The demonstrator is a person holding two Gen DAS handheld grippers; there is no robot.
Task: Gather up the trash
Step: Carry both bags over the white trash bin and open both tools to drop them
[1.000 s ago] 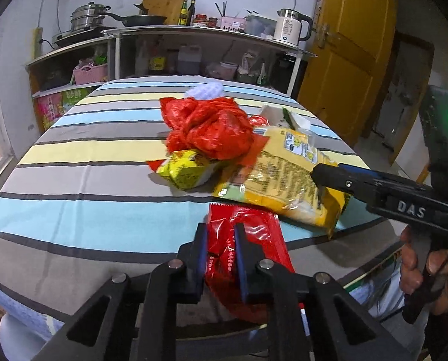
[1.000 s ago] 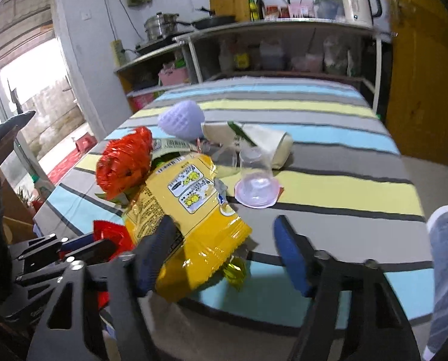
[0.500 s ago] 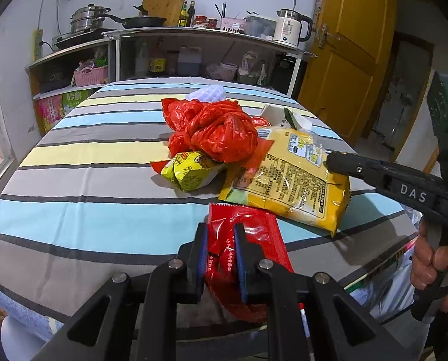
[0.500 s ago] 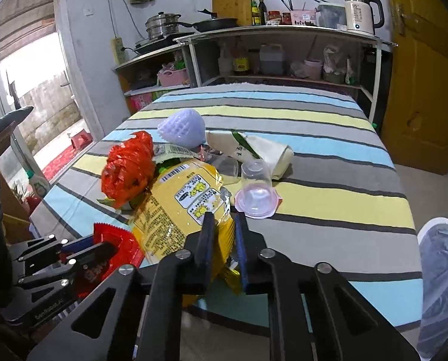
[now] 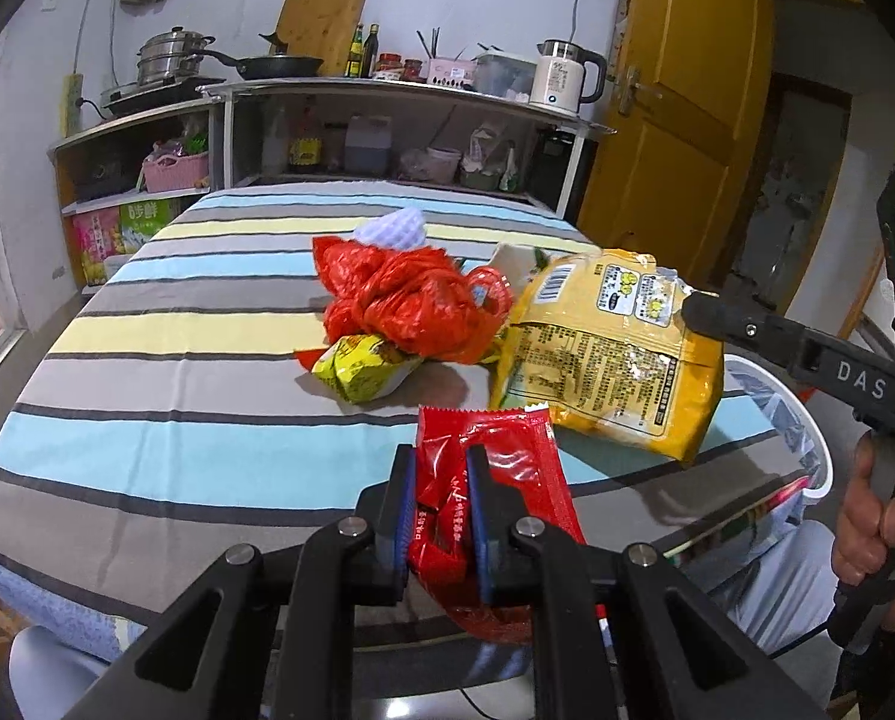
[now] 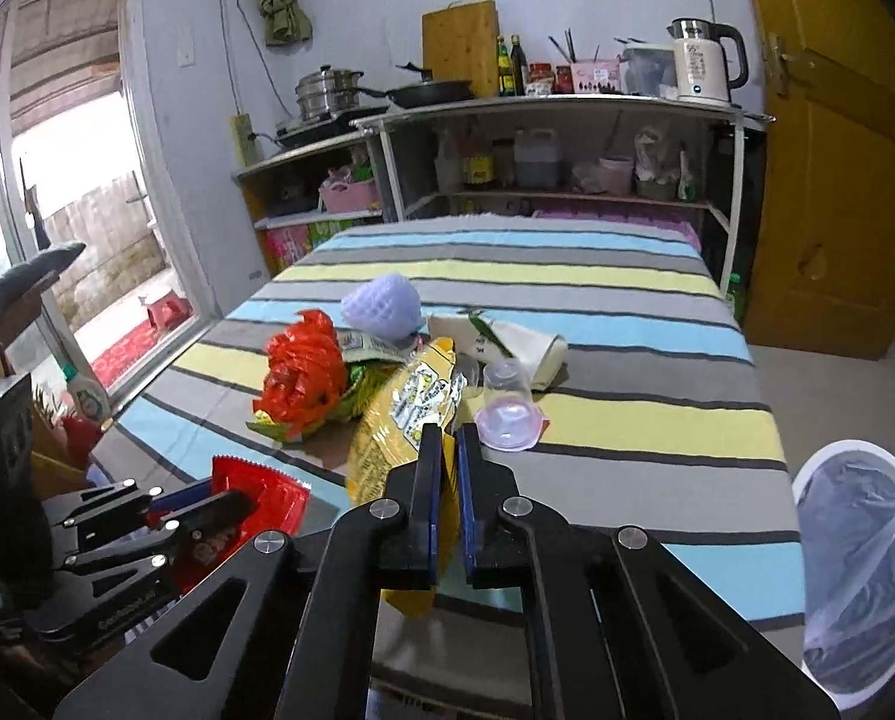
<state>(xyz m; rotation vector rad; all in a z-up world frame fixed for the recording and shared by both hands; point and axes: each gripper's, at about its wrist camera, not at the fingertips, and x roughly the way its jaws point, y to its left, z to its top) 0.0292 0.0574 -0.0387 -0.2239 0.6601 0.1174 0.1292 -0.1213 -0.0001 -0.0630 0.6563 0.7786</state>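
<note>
My left gripper [image 5: 439, 468] is shut on a red snack wrapper [image 5: 495, 480] at the table's near edge; the wrapper shows in the right wrist view [image 6: 249, 498] too. My right gripper [image 6: 445, 450] is shut on a yellow chip bag [image 6: 399, 414] and holds it lifted and tilted above the table; the bag shows in the left wrist view [image 5: 609, 360]. A crumpled red plastic bag [image 5: 411, 300], a small yellow-green packet [image 5: 363, 369], a purple foam fruit net [image 6: 381, 306], a white carton [image 6: 507, 348] and a clear plastic cup [image 6: 507, 405] lie on the striped tablecloth [image 5: 177, 324].
A white bin with a clear liner [image 6: 861, 570] stands on the floor at the table's right corner, also in the left wrist view [image 5: 783, 420]. Shelves with cookware and a kettle [image 6: 702, 63] stand behind the table. A yellow door [image 6: 837, 150] is at right.
My right gripper shut on the yellow chip bag and lifted it off the table, tilting it upright. My left gripper stayed shut on the red wrapper and rose slightly.
</note>
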